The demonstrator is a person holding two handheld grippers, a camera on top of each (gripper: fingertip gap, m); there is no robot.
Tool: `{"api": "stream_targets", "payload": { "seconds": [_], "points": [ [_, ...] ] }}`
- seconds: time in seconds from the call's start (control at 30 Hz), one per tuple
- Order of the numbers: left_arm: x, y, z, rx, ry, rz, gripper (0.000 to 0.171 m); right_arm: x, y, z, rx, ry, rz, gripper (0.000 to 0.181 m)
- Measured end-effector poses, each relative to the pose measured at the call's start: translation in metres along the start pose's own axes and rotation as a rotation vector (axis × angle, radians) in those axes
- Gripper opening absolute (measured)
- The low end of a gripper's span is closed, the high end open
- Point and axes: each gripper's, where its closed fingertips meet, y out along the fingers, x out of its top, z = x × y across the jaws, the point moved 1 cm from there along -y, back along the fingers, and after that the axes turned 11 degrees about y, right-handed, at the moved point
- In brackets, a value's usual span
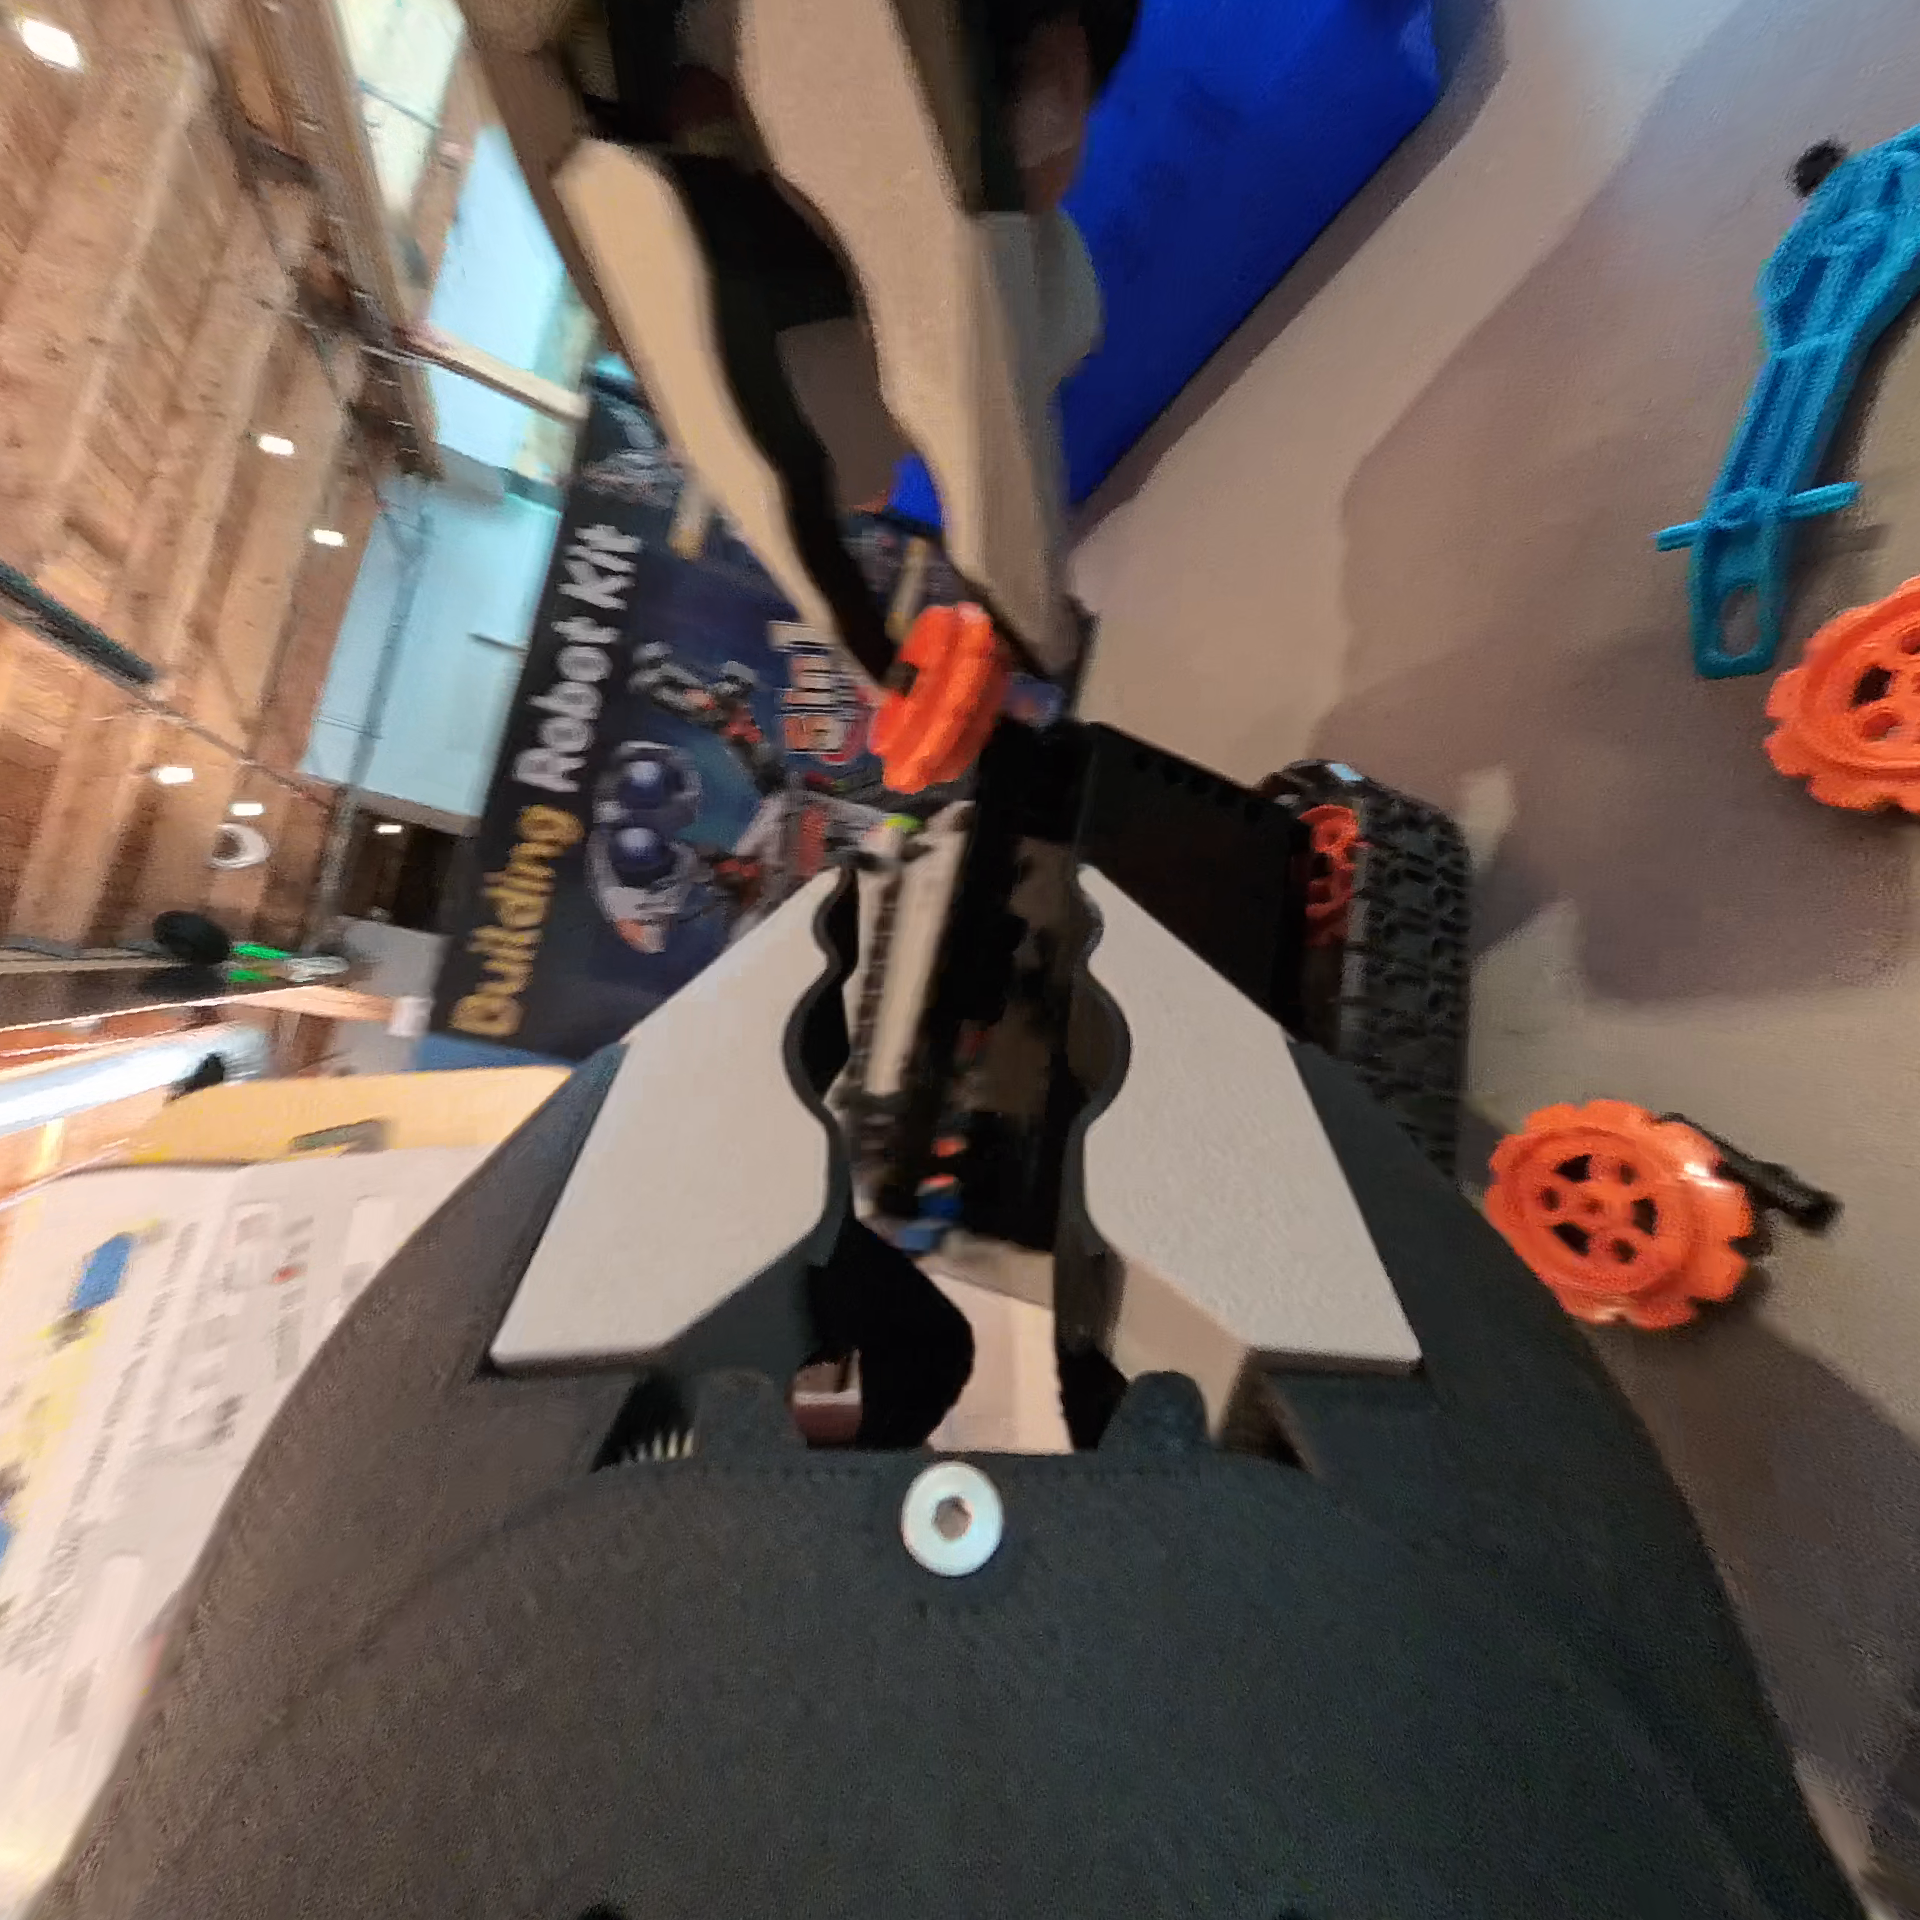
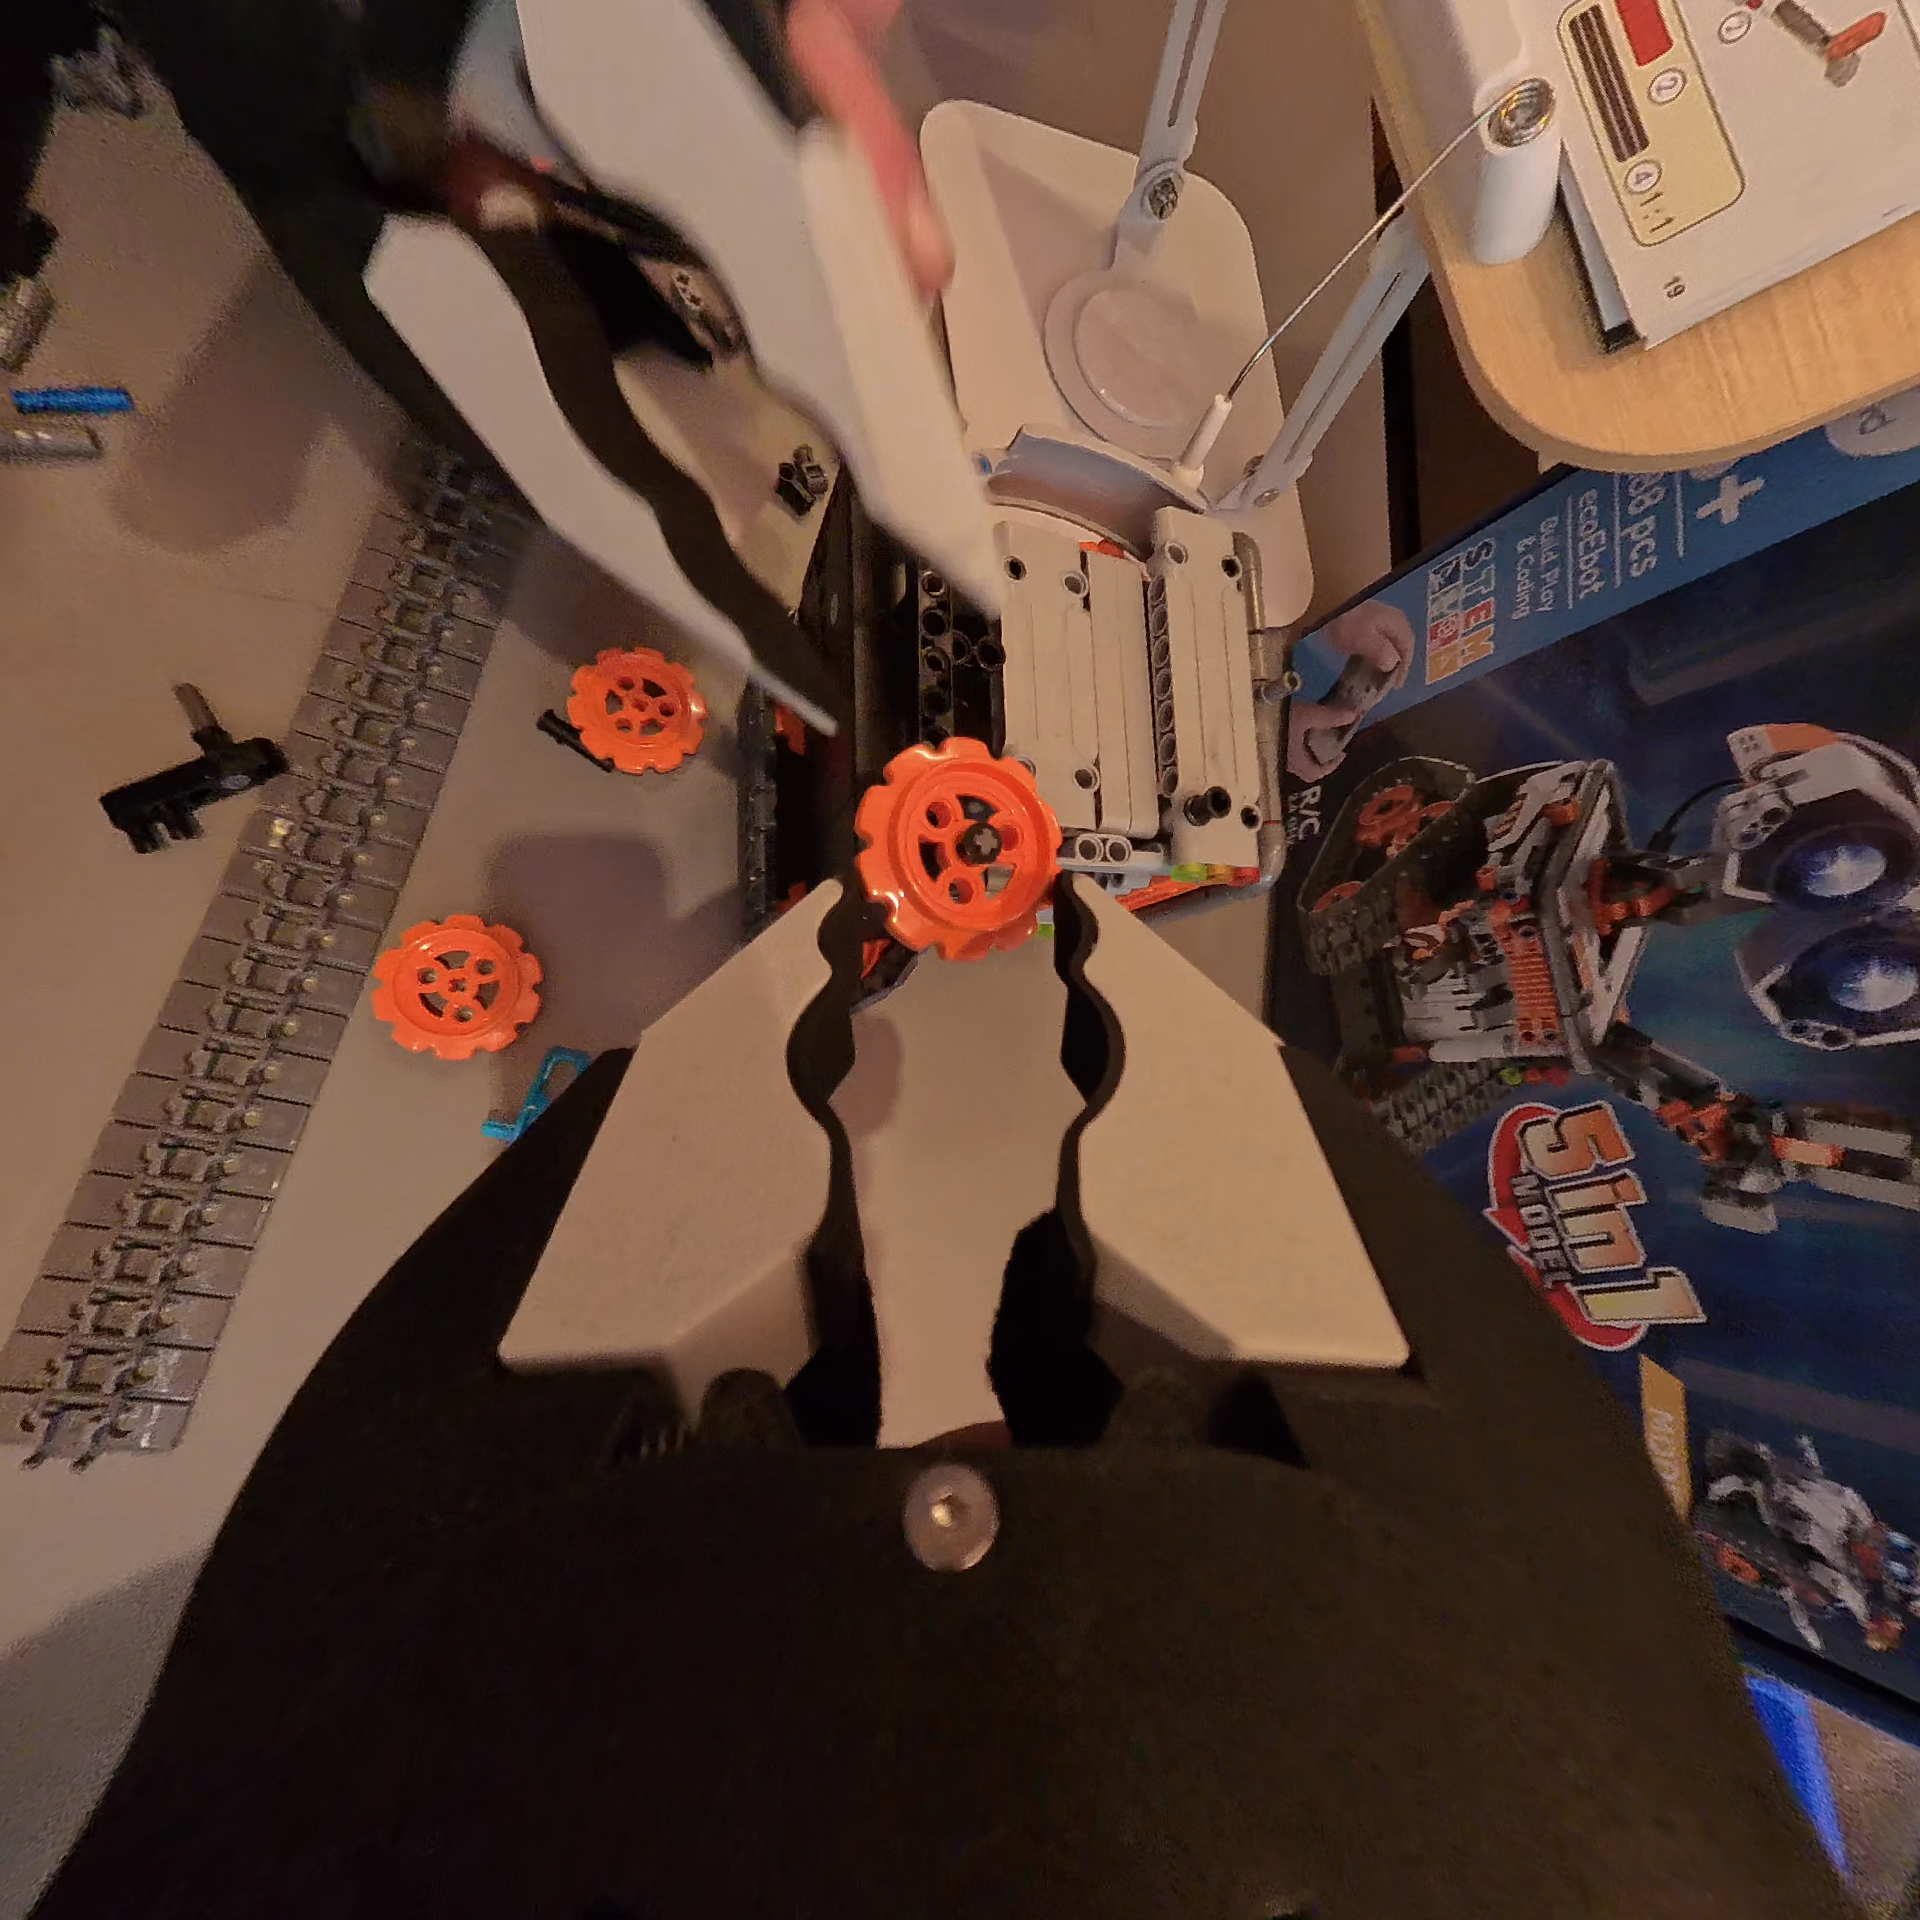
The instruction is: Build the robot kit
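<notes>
My left gripper (image 1: 961, 894) is shut on a black and white building-brick model (image 1: 966, 1039), tilted above the grey table. The model has a black tread (image 1: 1403, 935) on its far side. My right gripper (image 2: 956, 904) closes its tips on the rim of an orange toothed wheel (image 2: 956, 847). The wheel sits on a black axle at the near end of the model (image 2: 1122, 665). In the left wrist view the right gripper (image 1: 971, 655) comes down from above onto that wheel (image 1: 935, 696). In the right wrist view the left gripper (image 2: 914, 665) reaches in from the upper left.
Two loose orange wheels (image 2: 636, 710) (image 2: 457, 985), a grey track strip (image 2: 260, 935) and a black part (image 2: 187, 779) lie left on the table. A blue part (image 1: 1808, 395) lies there too. The kit box (image 2: 1610, 1039), a white stand base (image 2: 1143, 312) and a wooden board (image 2: 1558, 395) lie right. Less than 4 cm separates the two grippers' tips. The black tread (image 1: 1403, 935) sits 8 cm or so from the ends of my left fingers.
</notes>
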Motion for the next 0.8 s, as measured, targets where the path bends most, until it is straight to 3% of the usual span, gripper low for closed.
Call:
{"api": "stream_targets", "payload": {
  "seconds": [0.07,0.13,0.2,0.27,0.4,0.53,0.6,0.8],
  "points": [
    [0.002,-0.023,0.025,0.049,-0.078,-0.047,0.038,0.004,-0.001,0.002,0.001,-0.014,-0.009,0.040],
    [-0.020,-0.041,0.039,0.064,-0.155,-0.001,0.040,0.011,-0.008,0.003,-0.005,-0.019,-0.043,0.040],
    [-0.047,-0.052,0.035,0.043,-0.169,0.053,0.037,0.020,-0.018,0.001,-0.054,-0.042,-0.064,0.038],
    [-0.052,-0.055,0.017,-0.016,-0.169,0.035,0.038,0.036,-0.019,0.006,-0.087,-0.067,-0.096,0.033],
    [-0.053,-0.044,-0.006,-0.055,-0.152,0.033,0.036,0.053,0.014,0.018,-0.132,-0.115,-0.037,0.029],
    [-0.055,-0.039,-0.007,-0.062,-0.230,-0.001,0.037,0.052,0.041,0.015,-0.117,-0.141,0.054,0.020],
    [-0.054,-0.036,-0.011,-0.074,-0.247,-0.005,0.028,0.051,0.049,0.010,-0.106,-0.159,0.102,0.016],
    [-0.056,-0.026,-0.023,-0.083,-0.382,-0.017,0.026,0.063,0.057,0.007,-0.031,-0.181,0.154,0.014]
  ]
}}
